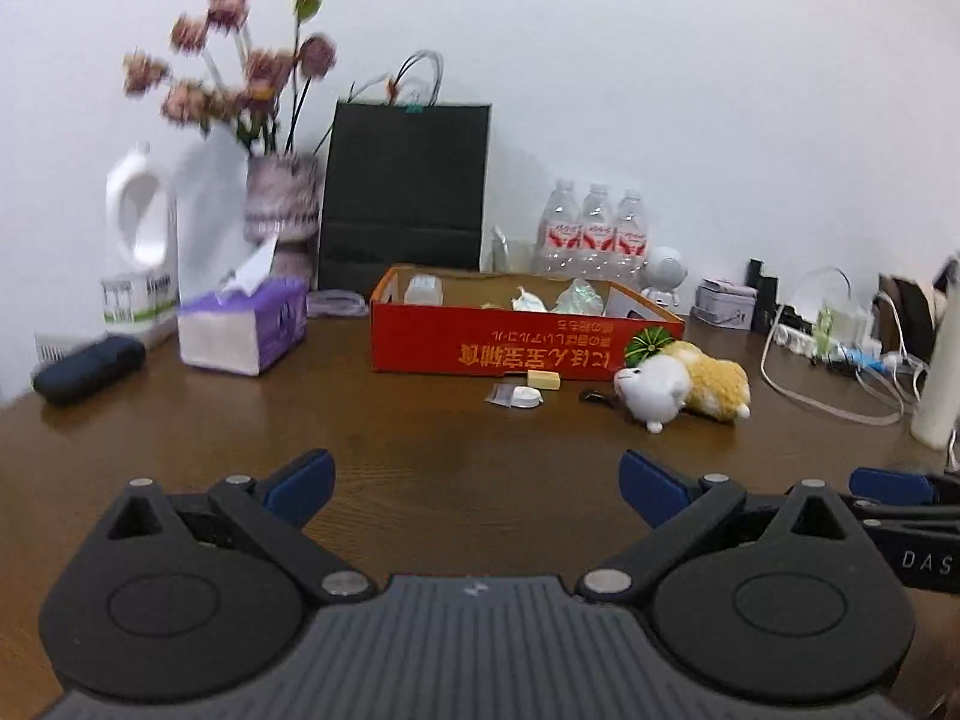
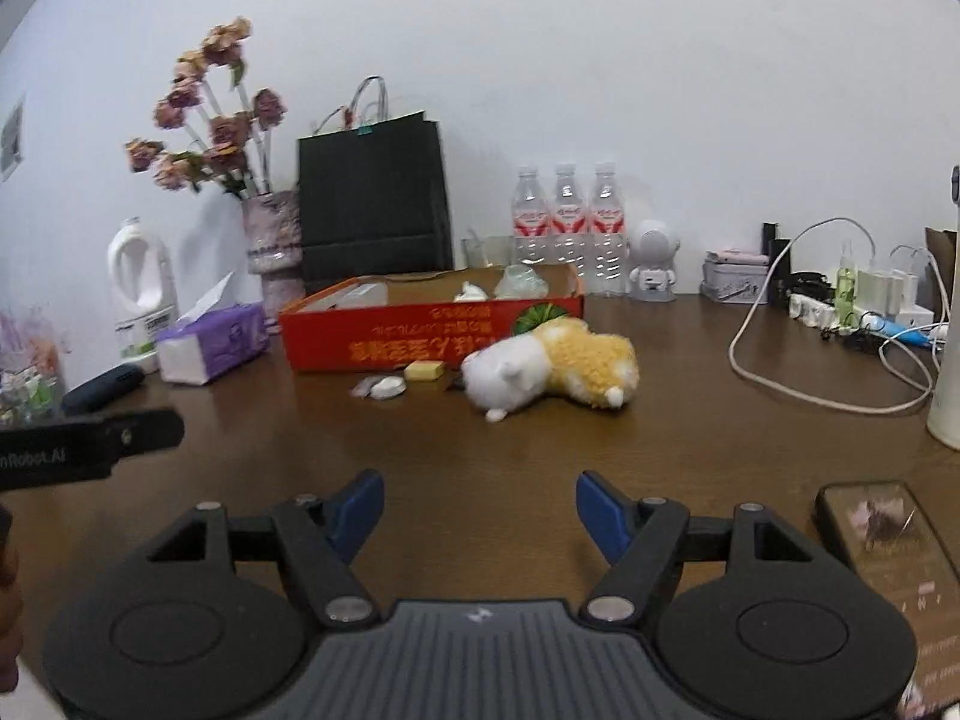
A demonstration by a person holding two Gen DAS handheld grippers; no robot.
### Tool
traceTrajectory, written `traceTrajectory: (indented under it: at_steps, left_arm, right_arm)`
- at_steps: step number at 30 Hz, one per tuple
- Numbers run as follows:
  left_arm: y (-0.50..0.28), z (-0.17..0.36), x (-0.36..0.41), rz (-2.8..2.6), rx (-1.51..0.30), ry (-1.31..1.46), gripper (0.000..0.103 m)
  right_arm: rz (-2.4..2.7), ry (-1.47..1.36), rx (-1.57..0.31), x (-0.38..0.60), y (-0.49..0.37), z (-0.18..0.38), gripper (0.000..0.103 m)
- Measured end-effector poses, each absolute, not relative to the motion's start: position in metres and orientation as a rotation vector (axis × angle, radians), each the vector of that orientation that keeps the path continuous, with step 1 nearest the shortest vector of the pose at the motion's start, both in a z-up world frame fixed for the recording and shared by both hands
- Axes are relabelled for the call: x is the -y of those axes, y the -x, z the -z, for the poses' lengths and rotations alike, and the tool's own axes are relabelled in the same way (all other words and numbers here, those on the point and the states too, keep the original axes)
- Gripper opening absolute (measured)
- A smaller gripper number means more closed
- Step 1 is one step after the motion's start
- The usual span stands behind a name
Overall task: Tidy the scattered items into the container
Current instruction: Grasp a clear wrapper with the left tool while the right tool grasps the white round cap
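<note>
A red cardboard box sits on the brown table with several small items inside. In front of it lie a white and yellow plush toy, a yellow block, a small white piece and a small dark object. My left gripper is open and holds nothing, well short of these items. My right gripper is open too, with nothing between its fingers, pointing toward the plush toy.
At the back stand a flower vase, a black paper bag, three water bottles, a white jug and a purple tissue box. Cables and a power strip lie right. A phone lies near right.
</note>
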State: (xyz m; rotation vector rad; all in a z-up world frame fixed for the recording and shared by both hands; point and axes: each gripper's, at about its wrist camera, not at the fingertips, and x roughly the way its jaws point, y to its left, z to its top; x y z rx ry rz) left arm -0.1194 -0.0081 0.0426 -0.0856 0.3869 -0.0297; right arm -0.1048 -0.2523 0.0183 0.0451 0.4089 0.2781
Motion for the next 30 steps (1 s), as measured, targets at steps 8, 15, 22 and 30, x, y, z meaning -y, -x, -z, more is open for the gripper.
traceTrajectory:
  at_steps: [8,15,22,30]
  left_arm:
    - [0.023,-0.049,0.0,0.126,-0.438,0.034,0.076]
    - [-0.091,-0.028,0.0,0.223,-0.604,0.068,0.051]
    - [-0.128,-0.006,-0.009,0.24,-0.692,0.119,0.031]
    - [-0.121,-0.009,-0.036,0.199,-0.678,0.158,0.022]
  right_arm:
    - [-0.356,-0.024,-0.407,0.229,0.035,-0.042,0.061]
    - [-0.439,-0.026,-0.525,0.189,-0.052,-0.039,0.041]
    - [-0.412,0.021,-0.608,0.16,-0.096,-0.011,0.041]
    - [-0.503,0.089,-0.62,0.124,-0.12,-0.007,0.038]
